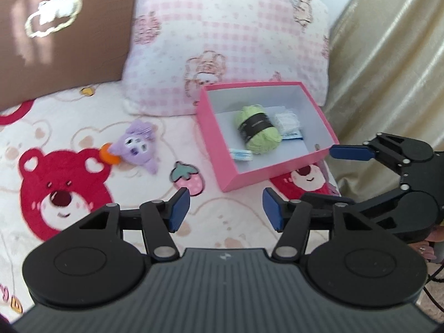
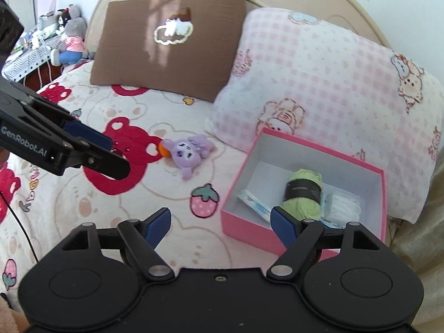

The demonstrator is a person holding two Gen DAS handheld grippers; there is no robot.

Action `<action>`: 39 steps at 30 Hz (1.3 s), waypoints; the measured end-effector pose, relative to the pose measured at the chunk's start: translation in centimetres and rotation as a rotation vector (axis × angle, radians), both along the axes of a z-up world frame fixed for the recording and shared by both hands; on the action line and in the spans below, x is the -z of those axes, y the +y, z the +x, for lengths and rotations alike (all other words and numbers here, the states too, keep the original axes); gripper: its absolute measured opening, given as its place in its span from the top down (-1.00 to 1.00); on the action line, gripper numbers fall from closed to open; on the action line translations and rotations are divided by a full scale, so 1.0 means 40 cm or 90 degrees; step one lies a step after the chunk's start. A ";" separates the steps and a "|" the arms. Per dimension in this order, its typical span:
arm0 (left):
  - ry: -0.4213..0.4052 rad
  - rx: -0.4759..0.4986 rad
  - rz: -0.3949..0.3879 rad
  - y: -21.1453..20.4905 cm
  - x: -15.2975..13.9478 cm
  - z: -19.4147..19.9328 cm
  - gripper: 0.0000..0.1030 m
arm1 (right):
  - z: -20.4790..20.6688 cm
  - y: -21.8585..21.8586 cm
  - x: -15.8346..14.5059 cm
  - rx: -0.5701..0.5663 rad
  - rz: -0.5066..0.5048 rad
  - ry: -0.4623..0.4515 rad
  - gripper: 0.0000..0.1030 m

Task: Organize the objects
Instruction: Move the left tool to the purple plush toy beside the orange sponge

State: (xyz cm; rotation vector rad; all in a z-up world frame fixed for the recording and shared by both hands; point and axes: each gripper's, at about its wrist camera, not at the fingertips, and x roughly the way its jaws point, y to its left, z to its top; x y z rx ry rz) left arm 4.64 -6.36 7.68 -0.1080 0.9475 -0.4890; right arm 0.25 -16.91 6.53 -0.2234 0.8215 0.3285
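An open pink box (image 1: 215,136) (image 2: 384,191) rests on the bed in front of the checked pillow. Inside it lie a ball of green yarn (image 1: 256,129) (image 2: 304,194), a white packet (image 1: 287,122) (image 2: 345,204) and a blue-and-white packet (image 1: 242,155) (image 2: 254,204). A purple plush toy (image 1: 138,145) (image 2: 190,152) with an orange part lies on the bedspread left of the box. My left gripper (image 1: 226,212) hovers open over the bedspread, below the box, nothing between its pads. My right gripper (image 2: 220,223) is open and empty at the box's near corner; its fingers (image 1: 351,152) also show at the right in the left wrist view.
A brown cushion (image 2: 169,41) and a pink checked pillow (image 1: 222,36) (image 2: 327,83) lean on the headboard behind. A beige curtain (image 1: 388,55) hangs right of the bed. Plush toys (image 2: 69,38) and a cluttered table stand far left. The left gripper's arm (image 2: 61,144) crosses the right wrist view.
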 end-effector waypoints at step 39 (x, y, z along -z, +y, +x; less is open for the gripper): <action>0.078 -0.129 -0.061 0.195 0.277 0.288 -0.91 | 0.257 0.261 0.243 -0.153 0.024 -0.074 -0.79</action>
